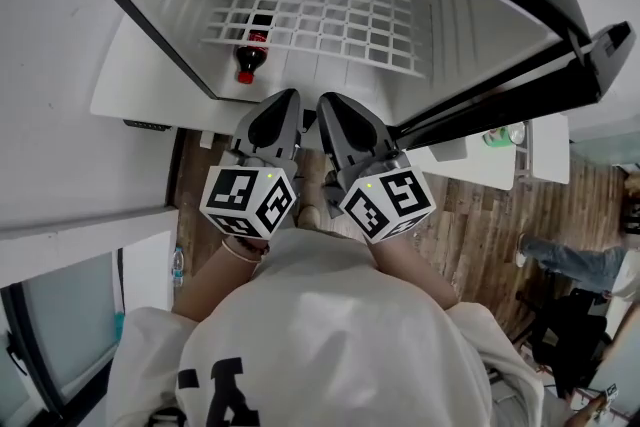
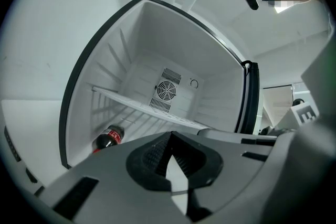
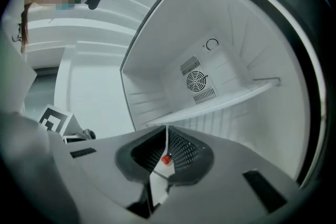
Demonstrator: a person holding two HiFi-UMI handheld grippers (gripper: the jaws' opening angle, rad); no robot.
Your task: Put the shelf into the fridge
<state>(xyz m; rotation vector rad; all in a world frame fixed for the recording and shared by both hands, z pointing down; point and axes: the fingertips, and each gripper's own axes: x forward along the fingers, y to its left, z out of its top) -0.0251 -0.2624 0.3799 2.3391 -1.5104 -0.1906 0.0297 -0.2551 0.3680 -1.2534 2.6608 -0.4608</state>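
Observation:
The white wire shelf [image 1: 320, 20] lies flat inside the open fridge [image 1: 150, 15], spanning wall to wall. Under it a cola bottle [image 1: 250, 56] lies on its side with its red cap toward me. My left gripper [image 1: 290, 99] and right gripper [image 1: 325, 102] hang side by side just in front of the fridge's opening. Both are shut with nothing in them and clear of the shelf. The left gripper view has the shelf's front edge [image 2: 147, 107] and the bottle [image 2: 107, 139] beyond the left gripper [image 2: 170, 136]. In the right gripper view the shelf [image 3: 210, 107] runs above the right gripper [image 3: 167, 131].
The fridge door [image 1: 520, 85] stands open to the right, with a green item [image 1: 497, 136] in its rack. A round fan vent [image 2: 167, 91] sits on the back wall. A person's legs [image 1: 560, 260] lie on the wooden floor at the right.

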